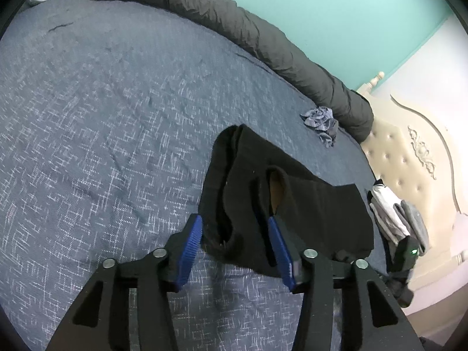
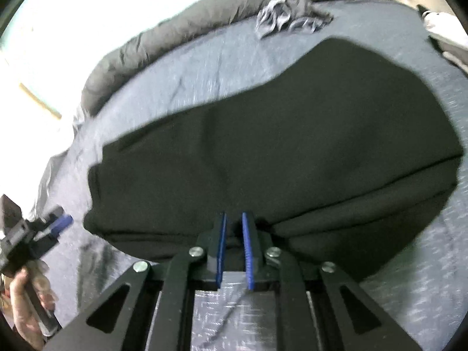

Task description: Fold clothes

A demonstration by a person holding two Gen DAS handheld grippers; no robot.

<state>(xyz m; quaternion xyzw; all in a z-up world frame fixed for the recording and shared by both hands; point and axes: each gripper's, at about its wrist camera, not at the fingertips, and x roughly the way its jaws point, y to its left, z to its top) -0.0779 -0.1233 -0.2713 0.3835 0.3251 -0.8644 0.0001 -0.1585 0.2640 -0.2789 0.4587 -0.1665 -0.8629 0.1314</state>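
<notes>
Fingers of the right gripper (image 2: pixel 234 234) pinch the near hem of the black garment (image 2: pixel 278 152), which lies spread, matte and softly creased across the blue bed (image 2: pixel 438 292) toward 12 o'clock. Left gripper (image 1: pixel 235 234) fingers stand half apart around a bunched fold without pressing it. Grey crumpled cloth (image 1: pixel 320 122) lies at 1 o'clock.
</notes>
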